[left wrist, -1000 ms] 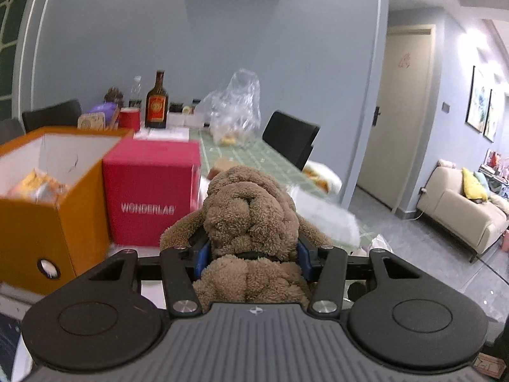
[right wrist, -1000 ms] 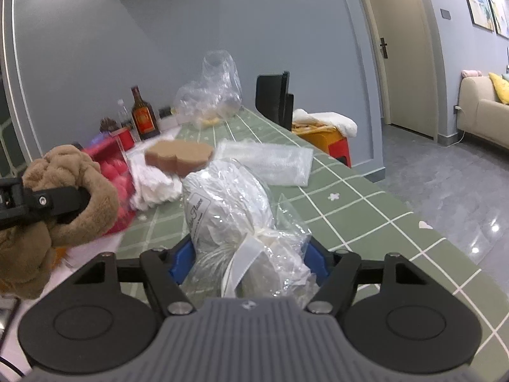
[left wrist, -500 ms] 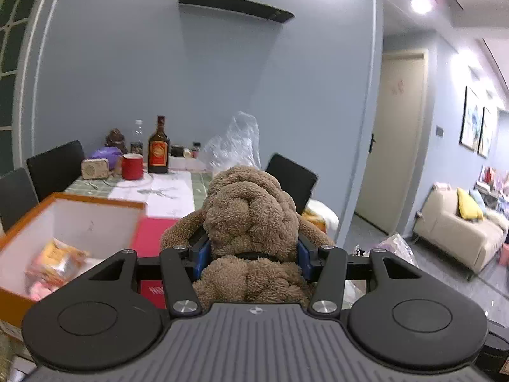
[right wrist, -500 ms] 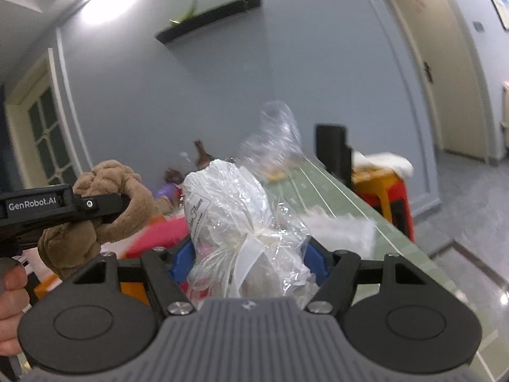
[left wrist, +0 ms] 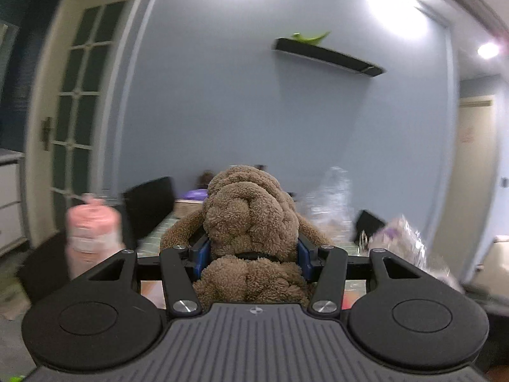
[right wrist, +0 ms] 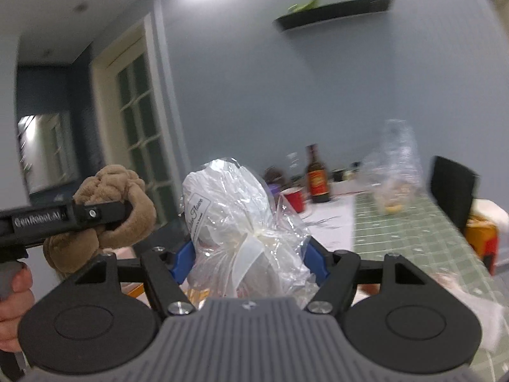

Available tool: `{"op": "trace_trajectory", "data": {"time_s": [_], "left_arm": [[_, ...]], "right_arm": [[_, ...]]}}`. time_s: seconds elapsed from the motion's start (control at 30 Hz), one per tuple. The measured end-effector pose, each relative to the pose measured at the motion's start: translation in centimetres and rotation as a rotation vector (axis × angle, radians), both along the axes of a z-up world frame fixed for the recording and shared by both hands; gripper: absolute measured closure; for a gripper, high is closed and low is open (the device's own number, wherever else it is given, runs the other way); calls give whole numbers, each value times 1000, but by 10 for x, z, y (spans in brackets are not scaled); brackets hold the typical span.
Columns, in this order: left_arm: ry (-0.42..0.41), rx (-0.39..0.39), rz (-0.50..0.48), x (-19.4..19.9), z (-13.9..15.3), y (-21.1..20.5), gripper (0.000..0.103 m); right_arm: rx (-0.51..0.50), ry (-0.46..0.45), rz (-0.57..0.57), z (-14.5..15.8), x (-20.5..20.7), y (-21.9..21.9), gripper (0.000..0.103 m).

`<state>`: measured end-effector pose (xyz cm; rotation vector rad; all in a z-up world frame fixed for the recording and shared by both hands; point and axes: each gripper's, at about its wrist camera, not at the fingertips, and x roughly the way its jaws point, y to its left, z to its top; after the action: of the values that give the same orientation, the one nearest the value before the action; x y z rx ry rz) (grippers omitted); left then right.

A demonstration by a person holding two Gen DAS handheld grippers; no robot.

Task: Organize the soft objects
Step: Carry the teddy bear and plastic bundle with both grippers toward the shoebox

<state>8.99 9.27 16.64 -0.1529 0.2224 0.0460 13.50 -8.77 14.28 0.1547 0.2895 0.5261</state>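
The left gripper (left wrist: 253, 253) is clamped on a brown plush dog (left wrist: 251, 213), its blue pads (left wrist: 203, 253) pinching the toy at the neck so the head stands above the jaws and the body bulges below. The right gripper (right wrist: 248, 254) is likewise clamped, on a clear plastic bag (right wrist: 235, 216) tied with a white ribbon and stuffed with something pale and soft; the bag rises upright out of the jaws. In the right wrist view the left gripper (right wrist: 95, 213) and its plush dog (right wrist: 114, 210) sit just to the left, with a hand (right wrist: 12, 299) on the handle. Compared with a second ago, both cameras have swung upward and to the left: the orange box and red box that filled the left view then are gone, and wall, a dark shelf (left wrist: 327, 55) and a glazed door (left wrist: 79, 121) now fill it, while the green-checked table (right wrist: 410, 222) with its brown bottle (right wrist: 318, 175) and red cup (right wrist: 294, 199) has slid down and to the right. Both grips look unchanged. I read this as both soft items lifted clear of the table and in transit, with placing yet to come; no destination shows yet in these blurred pictures.
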Motion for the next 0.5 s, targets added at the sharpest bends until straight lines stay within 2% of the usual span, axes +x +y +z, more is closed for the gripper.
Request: {"op": "trace_trajectory", "data": {"time_s": [0.07,0.17,0.27,0.33,0.5], "left_arm": [[24,-2,43,10,-11,13,44],[73,-55,36,20,-27,31,44],[108,-78,45,27,-40,44,44],[129,-67,51,33,-46,50,44],[172,-46,51,39,-55,55,44]], "right_arm": [[-11,50,55,1,23,22,33],[30,194,195,-8,66,57,34],[6,291,216,-23,101,88,34],[-40,313,199,-32,118,108,34],[-152,289,140,-47,133,136,34]]}}
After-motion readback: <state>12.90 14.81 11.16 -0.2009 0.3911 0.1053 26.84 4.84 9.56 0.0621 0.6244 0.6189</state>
